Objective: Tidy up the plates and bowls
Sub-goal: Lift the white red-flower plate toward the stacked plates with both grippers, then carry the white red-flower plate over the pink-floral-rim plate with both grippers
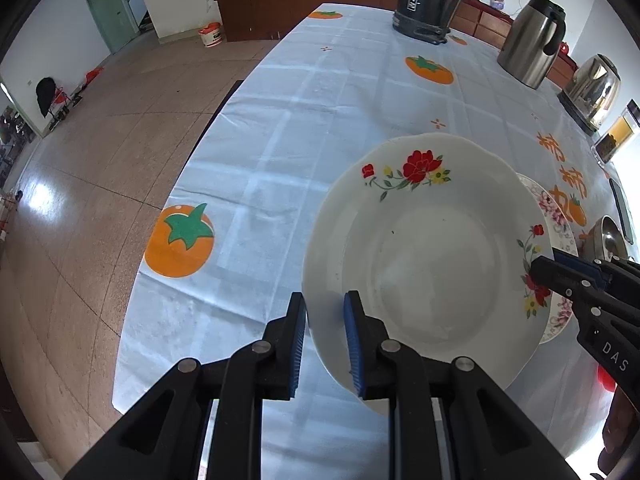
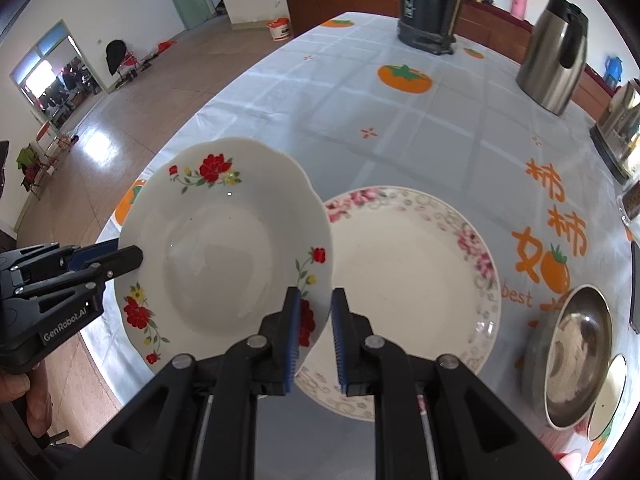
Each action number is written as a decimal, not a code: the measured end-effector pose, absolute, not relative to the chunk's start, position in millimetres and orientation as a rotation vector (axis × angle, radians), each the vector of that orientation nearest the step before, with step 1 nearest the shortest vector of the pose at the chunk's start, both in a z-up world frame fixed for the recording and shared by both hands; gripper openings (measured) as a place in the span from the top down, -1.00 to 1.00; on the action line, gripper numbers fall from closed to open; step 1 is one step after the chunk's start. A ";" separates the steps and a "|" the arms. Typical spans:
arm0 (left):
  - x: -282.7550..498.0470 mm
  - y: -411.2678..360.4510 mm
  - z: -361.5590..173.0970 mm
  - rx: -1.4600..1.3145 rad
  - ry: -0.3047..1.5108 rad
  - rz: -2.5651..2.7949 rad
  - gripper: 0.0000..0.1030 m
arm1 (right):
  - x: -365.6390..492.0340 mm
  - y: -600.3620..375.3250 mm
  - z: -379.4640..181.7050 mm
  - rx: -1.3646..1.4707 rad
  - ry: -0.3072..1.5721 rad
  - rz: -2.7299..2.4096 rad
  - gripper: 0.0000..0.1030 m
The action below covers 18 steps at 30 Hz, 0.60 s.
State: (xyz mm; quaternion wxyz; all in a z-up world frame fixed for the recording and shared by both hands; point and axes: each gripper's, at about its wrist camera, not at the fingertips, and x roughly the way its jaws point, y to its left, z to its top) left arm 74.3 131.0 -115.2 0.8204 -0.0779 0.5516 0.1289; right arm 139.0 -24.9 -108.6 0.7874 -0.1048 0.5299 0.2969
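The red-flowered plate point(image 2: 224, 248) is round with no long axis, its hollow facing up, tilted above the surface point(image 2: 400, 120). It is glossy white ceramic with a scalloped rim. Left tongs point(image 1: 325, 336) pinch its rim at 7 o'clock, right tongs point(image 2: 315, 340) at 4 o'clock, both clenched. It overlaps the pink-flowered plate point(image 2: 420, 280); steel bowls point(image 2: 576, 356) sit at 4 o'clock.
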 end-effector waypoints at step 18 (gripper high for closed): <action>78.3 84.3 -106.8 -0.103 1.165 0.214 0.58 | 133.2 -74.8 -102.7 -0.180 1.125 0.584 0.70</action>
